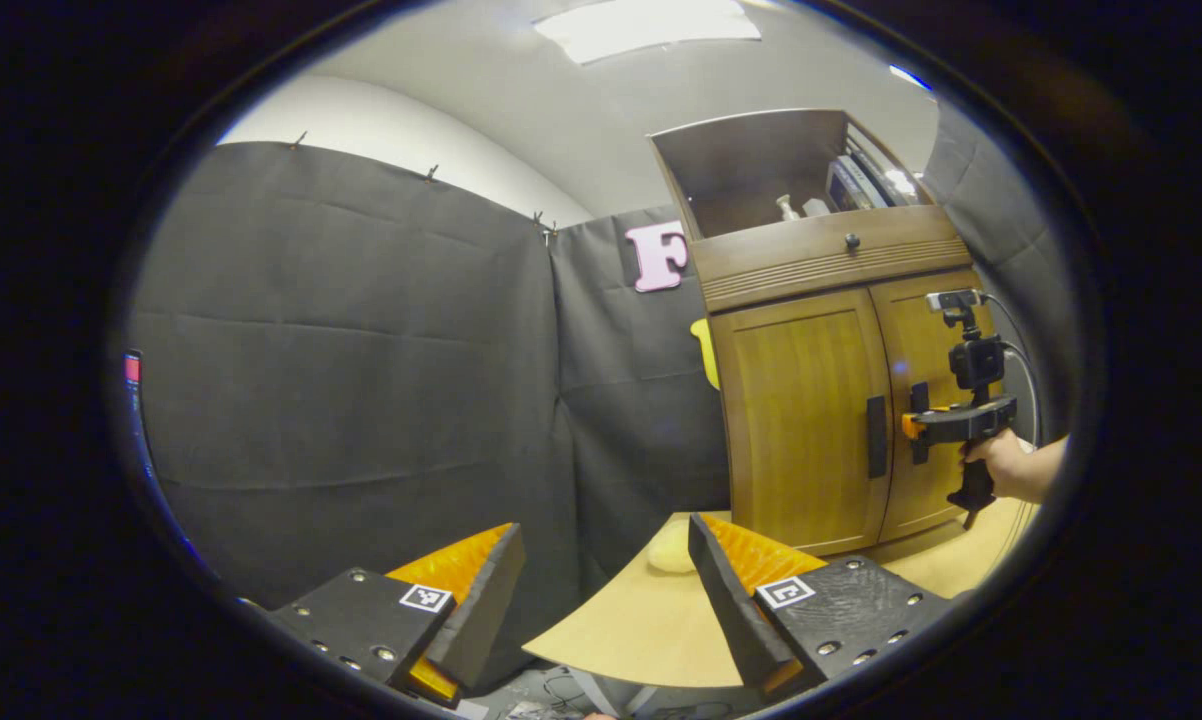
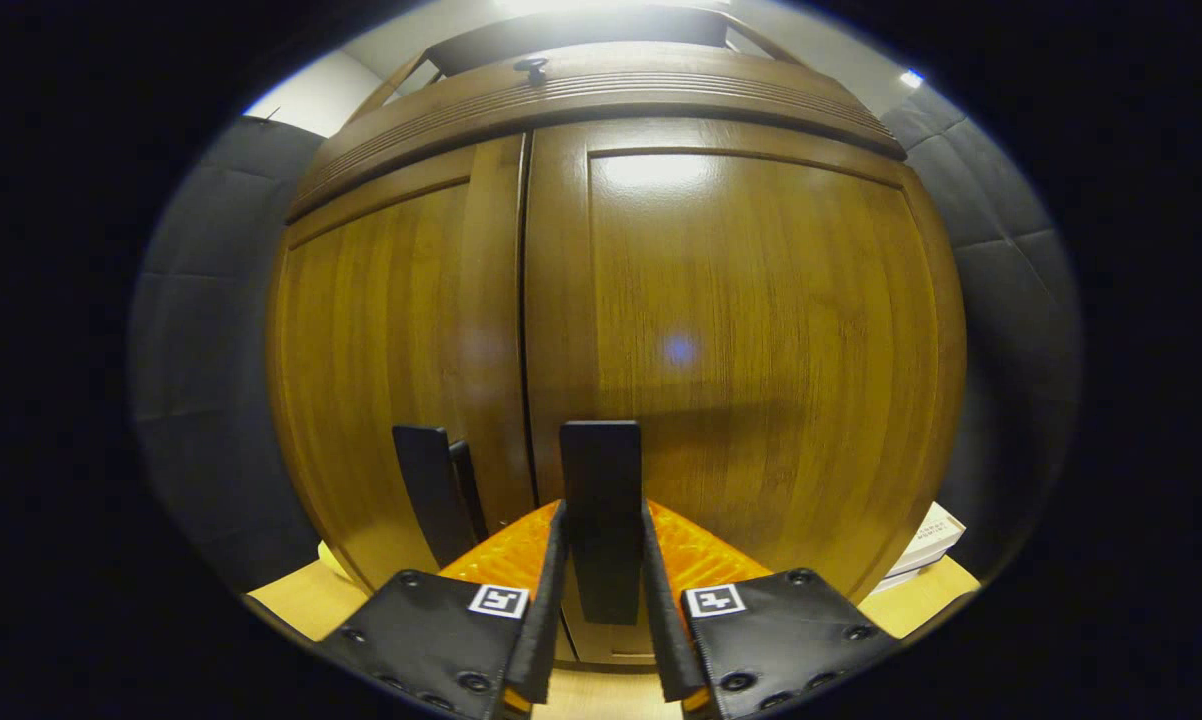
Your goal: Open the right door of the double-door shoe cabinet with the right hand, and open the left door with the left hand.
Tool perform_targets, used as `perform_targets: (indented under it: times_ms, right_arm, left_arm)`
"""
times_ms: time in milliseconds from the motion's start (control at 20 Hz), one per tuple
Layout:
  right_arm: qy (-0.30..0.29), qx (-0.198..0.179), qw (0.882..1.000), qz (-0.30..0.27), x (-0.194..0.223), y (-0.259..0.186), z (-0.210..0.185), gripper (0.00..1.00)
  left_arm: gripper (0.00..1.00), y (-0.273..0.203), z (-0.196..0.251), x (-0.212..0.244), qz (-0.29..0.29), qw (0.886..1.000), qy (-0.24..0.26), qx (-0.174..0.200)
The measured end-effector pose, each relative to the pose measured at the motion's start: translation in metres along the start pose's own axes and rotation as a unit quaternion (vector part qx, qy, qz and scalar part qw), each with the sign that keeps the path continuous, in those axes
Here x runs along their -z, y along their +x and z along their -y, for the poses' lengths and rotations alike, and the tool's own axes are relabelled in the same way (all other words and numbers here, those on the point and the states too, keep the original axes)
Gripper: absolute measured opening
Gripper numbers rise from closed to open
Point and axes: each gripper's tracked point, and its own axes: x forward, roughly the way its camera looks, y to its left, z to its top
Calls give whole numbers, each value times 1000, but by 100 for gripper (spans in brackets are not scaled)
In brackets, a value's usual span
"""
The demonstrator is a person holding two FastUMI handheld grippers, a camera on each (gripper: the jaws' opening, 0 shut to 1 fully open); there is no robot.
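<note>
- The brown wooden double-door shoe cabinet (image 1: 821, 400) stands on the pale wooden counter (image 1: 641, 620), and both doors look shut, their inner edges meeting at a dark seam.
- The right door (image 2: 761, 340) fills the space straight ahead of the right hand-held gripper (image 2: 601, 590), whose fingers sit either side of that door's flat black vertical bar handle (image 2: 601, 500) and look pressed on it, so I take it as gripping the handle.
- The left door (image 2: 391, 350) lies just to that gripper's left, its own black bar handle (image 2: 426, 490) close beside the held one and untouched.
- From farther off, the left gripper view shows the same gripper at the right door, a person's hand (image 1: 1001, 465) around its grip.
- The left hand-held gripper (image 1: 601, 600) hangs well back from the cabinet with its fingers spread wide, nothing between them; the cabinet sits ahead and to its right, beyond the counter's edge.
- The step in hand looks like the first one: the right door is gripped but not yet swung.
- The next move, I judge, calls for a pull back along an arc about the outer hinge, keeping the fingers square on the bar so they do not slip.
- After that the left gripper has a long reach forward and rightward to the left door's handle.
</note>
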Motion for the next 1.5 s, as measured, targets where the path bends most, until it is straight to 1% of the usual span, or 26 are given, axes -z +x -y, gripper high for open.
perform_targets:
  times_ms: [50,150,200,250,300,400,450,500,550,650,700,750,850,900,950,1050,1100,1150,1250,1300,1350,1400,1500]
  right_arm:
    - [6,3,1000,-4,3,1,1,40]
    - [8,-5,1000,-10,2,1,2,29]
    - [7,-11,1000,-10,-1,-3,0,19]
    - [9,-17,1000,-14,1,-5,-1,22]
    - [9,-22,1000,-14,0,-6,-1,19]
    - [5,-28,1000,-11,-3,-15,-1,19]
    - [4,-30,999,-10,-3,-25,-1,18]
    - [5,-33,999,-10,-1,-33,1,22]
    - [7,-37,999,-10,3,-41,2,18]
    - [8,-40,999,-11,4,-55,5,18]
    - [6,-41,999,-11,4,-61,6,21]
    - [6,-43,999,-11,4,-67,9,18]
    - [6,-45,999,-11,6,-80,12,21]
    - [4,-47,999,-12,5,-89,14,21]
    - [4,-48,999,-11,5,-96,17,21]
    - [6,-49,999,-11,6,-112,24,18]
    - [5,-49,999,-10,7,-119,28,21]
    - [5,-51,999,-11,8,-126,31,18]
    - [5,-53,999,-13,8,-136,37,18]
    - [6,-53,998,-14,10,-143,42,21]
    - [7,-52,999,-14,10,-149,47,21]
    - [8,-49,999,-14,11,-154,50,18]
    - [10,-41,999,-13,12,-166,61,18]
  left_arm:
    - [97,-1,0,1,-1,1000,0,1]
    - [97,-1,1,1,-2,1000,-1,3]
    - [97,0,2,0,-1,1000,-1,6]
    - [97,0,3,2,1,1000,-2,9]
    - [97,1,3,2,3,1000,-3,13]
    - [97,4,6,5,9,1000,-7,24]
    - [97,6,7,9,13,999,-9,32]
    - [97,8,9,11,15,999,-10,39]
    - [97,11,10,14,19,999,-11,46]
    - [97,15,13,17,24,998,-12,59]
    - [97,18,14,17,25,998,-14,64]
    - [97,20,14,16,26,997,-15,69]
    - [97,22,15,13,29,996,-19,80]
    - [97,23,16,12,30,996,-20,85]
    - [97,25,16,13,33,995,-21,91]
    - [96,26,20,14,37,994,-23,104]
    - [96,27,22,14,38,993,-24,112]
    - [95,27,25,15,39,992,-24,119]
    - [95,28,29,14,41,990,-26,135]
    - [94,28,30,13,42,989,-27,142]
    - [94,29,32,15,44,987,-27,150]
    - [94,30,33,16,45,986,-26,158]
    - [93,31,37,16,47,983,-27,174]
